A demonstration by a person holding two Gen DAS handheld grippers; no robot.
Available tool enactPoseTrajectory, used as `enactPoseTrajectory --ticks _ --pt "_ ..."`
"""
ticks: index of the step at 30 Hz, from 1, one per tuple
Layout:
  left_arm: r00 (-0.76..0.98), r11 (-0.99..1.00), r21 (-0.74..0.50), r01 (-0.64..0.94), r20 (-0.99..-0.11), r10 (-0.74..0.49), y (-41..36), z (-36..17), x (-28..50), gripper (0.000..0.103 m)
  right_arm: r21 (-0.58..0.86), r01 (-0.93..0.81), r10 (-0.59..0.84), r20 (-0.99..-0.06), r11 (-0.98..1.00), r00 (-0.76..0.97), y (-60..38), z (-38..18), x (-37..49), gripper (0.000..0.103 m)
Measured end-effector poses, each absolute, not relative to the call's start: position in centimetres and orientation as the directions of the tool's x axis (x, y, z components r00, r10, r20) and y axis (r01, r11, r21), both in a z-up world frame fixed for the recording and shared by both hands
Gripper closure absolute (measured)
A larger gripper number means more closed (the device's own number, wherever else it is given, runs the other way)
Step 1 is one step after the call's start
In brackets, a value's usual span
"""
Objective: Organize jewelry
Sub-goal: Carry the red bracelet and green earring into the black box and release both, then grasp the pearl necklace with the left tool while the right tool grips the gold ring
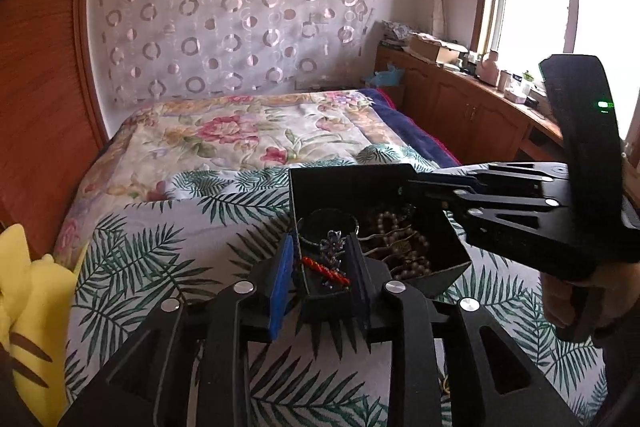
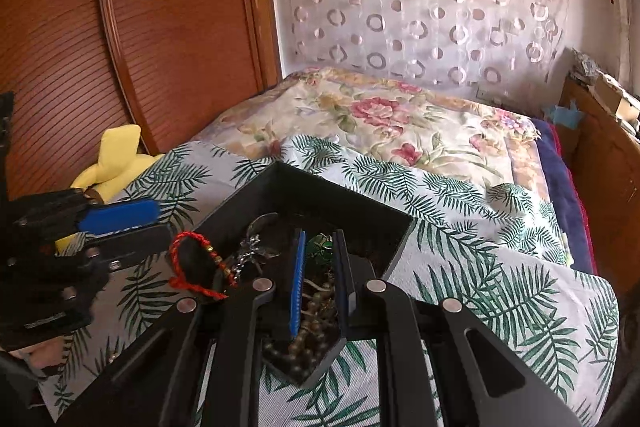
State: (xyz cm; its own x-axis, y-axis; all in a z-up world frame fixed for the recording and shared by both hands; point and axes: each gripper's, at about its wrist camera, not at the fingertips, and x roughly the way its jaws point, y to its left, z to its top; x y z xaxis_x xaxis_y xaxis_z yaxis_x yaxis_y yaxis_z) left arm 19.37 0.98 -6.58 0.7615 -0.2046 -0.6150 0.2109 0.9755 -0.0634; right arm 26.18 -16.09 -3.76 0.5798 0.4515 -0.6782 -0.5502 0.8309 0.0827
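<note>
The left hand-held gripper (image 1: 320,269), jaws apart, straddles the box (image 1: 448,277) wall, likely steadying it; the right hand-held gripper (image 2: 320,277), slightly parted, hangs above the beads (image 2: 310,337) without gripping.

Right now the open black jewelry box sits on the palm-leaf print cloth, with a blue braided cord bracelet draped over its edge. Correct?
Not quite: the braided cord bracelet is red, not blue, as the right wrist view shows. It does drape over the edge of the open black jewelry box on the palm-leaf print cloth.
</note>
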Motion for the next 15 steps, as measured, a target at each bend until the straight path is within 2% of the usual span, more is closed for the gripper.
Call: enactPoseTrajectory --ticks 1,6,9,15 --pt "0.766 0.975 -0.066 0.212 -0.609 -0.208 1.2 -6.4 19.1 0.061 0.086 -0.549 0.452 -0.679 0.832 0.578 -16.1 -3.8 26.4 0.087" --pt "0.774 0.973 -0.067 0.221 -0.594 -0.217 1.7 -5.9 18.2 0.053 0.097 -0.545 0.458 -0.673 0.833 0.58 -16.2 -3.5 26.6 0.087" --pt "0.785 0.972 -0.076 0.221 -0.578 -0.224 2.3 -5.4 17.3 0.044 0.097 -0.542 0.458 -0.667 0.835 0.587 -16.5 -3.0 26.4 0.085" --pt "0.796 0.973 -0.086 0.214 -0.561 -0.225 4.0 -5.5 15.2 0.017 0.082 -0.546 0.46 -0.649 0.834 0.606 -17.7 -1.7 23.8 0.085"
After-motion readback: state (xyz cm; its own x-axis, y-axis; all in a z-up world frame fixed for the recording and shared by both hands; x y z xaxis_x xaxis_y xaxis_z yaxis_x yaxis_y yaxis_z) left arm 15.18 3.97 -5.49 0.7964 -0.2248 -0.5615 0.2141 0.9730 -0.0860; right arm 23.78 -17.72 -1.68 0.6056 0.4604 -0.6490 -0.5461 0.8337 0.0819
